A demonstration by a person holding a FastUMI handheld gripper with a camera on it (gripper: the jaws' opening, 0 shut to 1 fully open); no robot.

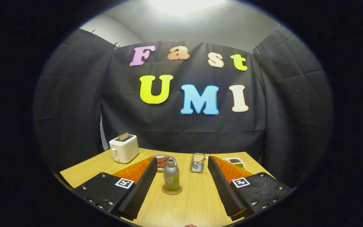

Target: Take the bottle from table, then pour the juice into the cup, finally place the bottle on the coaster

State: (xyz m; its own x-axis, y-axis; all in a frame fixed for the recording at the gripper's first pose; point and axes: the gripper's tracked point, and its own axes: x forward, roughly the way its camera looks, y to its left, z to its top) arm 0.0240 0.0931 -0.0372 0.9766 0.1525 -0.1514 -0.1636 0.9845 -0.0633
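A small bottle (171, 178) with a grey cap and a green label stands upright on a round coaster (171, 190) on the wooden table (197, 201). It sits ahead of my gripper (181, 189), between the lines of the two fingers and nearer the left one. The fingers are spread wide and touch nothing. A clear glass cup (197, 162) stands farther back, to the right of the bottle.
A white toaster (124, 148) with a slice in it stands at the table's back left. A plate of food (163, 161) lies behind the bottle. A small dish (235, 162) with dark and green bits sits at the back right. Black cloth walls close the booth.
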